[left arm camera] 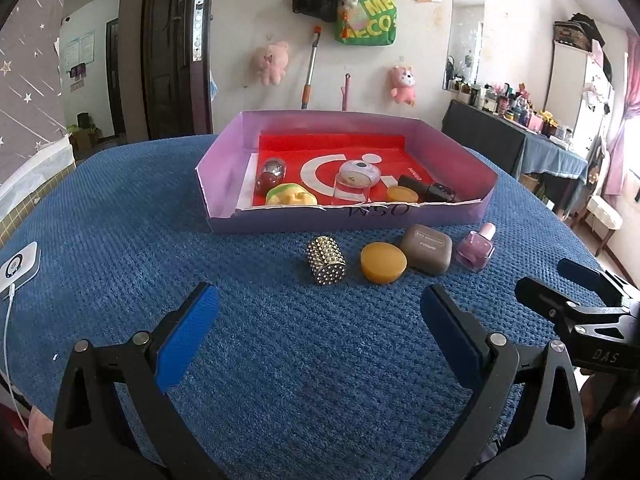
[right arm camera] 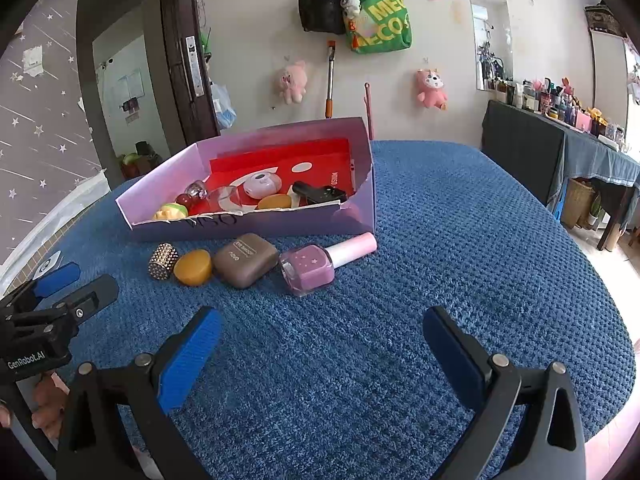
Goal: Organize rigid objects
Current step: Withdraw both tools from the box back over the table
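Right wrist view: our right gripper (right arm camera: 322, 334) hangs wide open and empty, like the left gripper (left arm camera: 320, 308). Ahead-left on the knitted blue counter (right arm camera: 460, 264), the glossy nail polish bottle (right arm camera: 316, 264) lies nearest, cap pointing right, beside the lilac cardboard box (right arm camera: 256, 226).

A blue blanket (left arm camera: 120, 220) carries a box (left arm camera: 344, 220); before the box lie a studded cap (left arm camera: 326, 260), disc (left arm camera: 383, 262), case (left arm camera: 426, 249), polish bottle (left arm camera: 476, 250).
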`<state>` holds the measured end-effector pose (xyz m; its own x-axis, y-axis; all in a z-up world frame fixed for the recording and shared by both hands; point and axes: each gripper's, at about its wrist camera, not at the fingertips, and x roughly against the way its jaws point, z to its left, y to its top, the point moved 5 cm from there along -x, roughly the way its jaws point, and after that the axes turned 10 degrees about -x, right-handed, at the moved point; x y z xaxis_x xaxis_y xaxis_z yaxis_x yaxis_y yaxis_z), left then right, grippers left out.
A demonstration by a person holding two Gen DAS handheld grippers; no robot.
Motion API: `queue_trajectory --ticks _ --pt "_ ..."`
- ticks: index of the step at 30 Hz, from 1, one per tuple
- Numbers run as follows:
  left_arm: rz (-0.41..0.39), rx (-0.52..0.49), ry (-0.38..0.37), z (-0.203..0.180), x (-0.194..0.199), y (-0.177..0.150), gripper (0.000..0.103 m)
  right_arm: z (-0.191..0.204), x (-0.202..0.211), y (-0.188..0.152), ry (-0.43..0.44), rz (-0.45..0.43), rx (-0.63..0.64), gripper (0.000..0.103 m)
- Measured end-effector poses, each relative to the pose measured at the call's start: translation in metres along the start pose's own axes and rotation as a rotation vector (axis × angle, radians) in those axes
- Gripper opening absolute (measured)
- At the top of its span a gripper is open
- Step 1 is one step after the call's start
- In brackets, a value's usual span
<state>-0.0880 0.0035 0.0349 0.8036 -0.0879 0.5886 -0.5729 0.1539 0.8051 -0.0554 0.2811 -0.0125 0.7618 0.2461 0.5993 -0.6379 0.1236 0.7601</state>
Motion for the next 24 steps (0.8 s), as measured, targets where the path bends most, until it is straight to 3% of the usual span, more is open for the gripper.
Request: queue_trajectory --ticks 10,24 --pt "0.067 0.029 0.007 0.016 -0.023 0.010 0.103 0.000 -0.021 0.011 -0.035 0.052 -0.030 0.103" --pt "0.196 -0.022 -0.024 0.026 -0.069 0.028 0.103 -0.002 -0.069 0.034 -0.138 0.165 -0.151 0.103"
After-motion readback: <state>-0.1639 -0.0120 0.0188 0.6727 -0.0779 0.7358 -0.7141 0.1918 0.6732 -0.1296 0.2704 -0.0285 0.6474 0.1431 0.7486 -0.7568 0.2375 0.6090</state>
